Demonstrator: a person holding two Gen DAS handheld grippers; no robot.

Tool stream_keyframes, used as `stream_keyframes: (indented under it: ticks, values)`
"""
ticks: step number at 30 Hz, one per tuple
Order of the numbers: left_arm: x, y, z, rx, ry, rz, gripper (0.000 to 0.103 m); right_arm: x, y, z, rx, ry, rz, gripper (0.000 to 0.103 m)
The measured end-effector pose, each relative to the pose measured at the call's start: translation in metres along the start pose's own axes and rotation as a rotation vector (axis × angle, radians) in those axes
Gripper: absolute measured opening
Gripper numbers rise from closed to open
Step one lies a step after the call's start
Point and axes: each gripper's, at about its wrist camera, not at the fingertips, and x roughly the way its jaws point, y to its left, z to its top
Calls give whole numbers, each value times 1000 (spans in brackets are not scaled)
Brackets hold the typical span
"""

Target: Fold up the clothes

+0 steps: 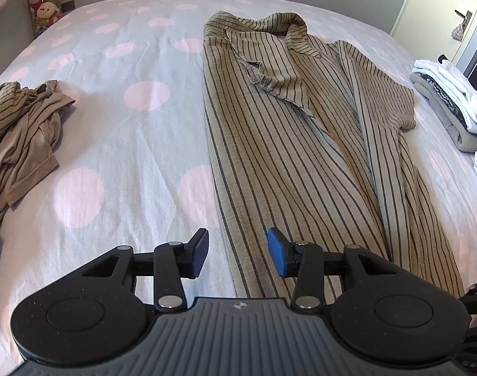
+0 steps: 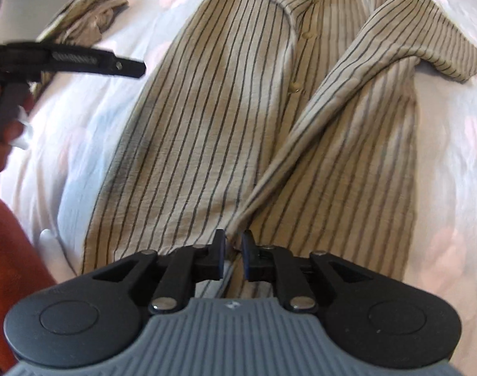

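Note:
A beige shirt with dark stripes point(image 1: 285, 131) lies flat on the bed, collar at the far end. Its right side and sleeve point(image 2: 348, 87) are folded inward over the front. In the left wrist view my left gripper point(image 1: 236, 250) hovers open above the shirt's near left edge, with nothing between its blue pads. My right gripper point(image 2: 233, 250) is low over the near end of the shirt point(image 2: 200, 119). Its jaws stand slightly apart, and the tip of the folded-over fabric lies in the narrow gap. No pad visibly presses on the cloth.
A crumpled striped garment point(image 1: 22, 131) lies at the left of the white sheet with pink dots point(image 1: 128, 94). Folded clothes point(image 1: 448, 100) are stacked at the bed's right edge. A hand point(image 2: 6, 125) on the left tool and orange clothing point(image 2: 12, 250) show at the left.

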Motion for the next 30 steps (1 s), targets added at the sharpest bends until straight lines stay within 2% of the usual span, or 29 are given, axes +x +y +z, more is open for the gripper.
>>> stream_keyframes:
  ticks: [2, 7, 11, 13, 17, 20, 25, 27, 30]
  values:
    - [1, -2, -1, 4, 5, 10, 40, -13, -11, -5, 17, -33, -5, 28]
    - [0, -13, 7, 25, -6, 37, 40, -39, -68, -14, 126, -96, -54, 28]
    - [2, -27, 23, 52, -9, 50, 40, -51, -134, -1, 248, -154, -65, 28]
    - [10, -35, 37, 83, -10, 53, 45, -54, -170, 12, 310, -192, -65, 29]
    - [35, -44, 64, 162, -13, 156, 45, -55, -241, 46, 397, -258, -86, 33]
    - [51, -35, 72, 166, -14, 217, 45, -46, -289, 78, 450, -283, -99, 33]
    - [71, -12, 75, 164, 32, 241, 45, -28, -359, 135, 483, -304, -141, 34]
    - [78, -4, 74, 131, 57, 213, 45, -17, -382, 158, 485, -306, -162, 49]
    - [87, 7, 73, 82, 95, 166, 45, -1, -415, 186, 502, -312, -192, 50]
